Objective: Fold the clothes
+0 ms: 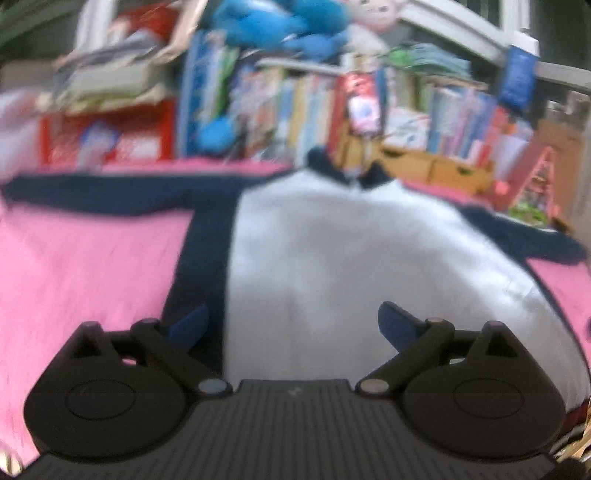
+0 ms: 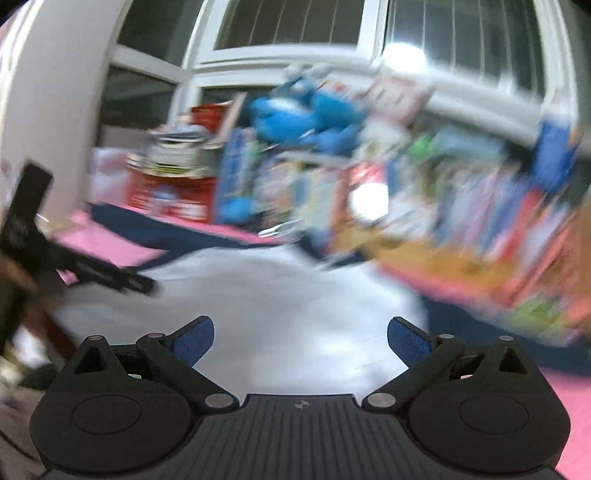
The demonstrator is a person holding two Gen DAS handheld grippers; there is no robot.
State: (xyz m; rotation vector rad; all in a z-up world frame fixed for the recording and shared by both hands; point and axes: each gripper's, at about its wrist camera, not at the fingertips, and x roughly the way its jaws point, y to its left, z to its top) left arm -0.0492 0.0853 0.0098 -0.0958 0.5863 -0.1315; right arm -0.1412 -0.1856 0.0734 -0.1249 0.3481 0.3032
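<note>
A white top with navy sleeves and collar (image 1: 332, 251) lies spread flat on a pink cover (image 1: 85, 258), its sleeves stretched out to both sides. My left gripper (image 1: 293, 319) hovers over its near hem, open, with nothing between the blue pads. In the right wrist view the same top (image 2: 280, 295) lies ahead, blurred. My right gripper (image 2: 300, 338) stands open above the white cloth and holds nothing. The left gripper's black body (image 2: 92, 273) shows at the left edge of that view.
Behind the cover stands a crowded row of books (image 1: 369, 110) with a blue plush toy (image 1: 280, 26) on top and a red box (image 1: 110, 136) at the left. A window (image 2: 295, 22) fills the back wall. Both views are motion-blurred.
</note>
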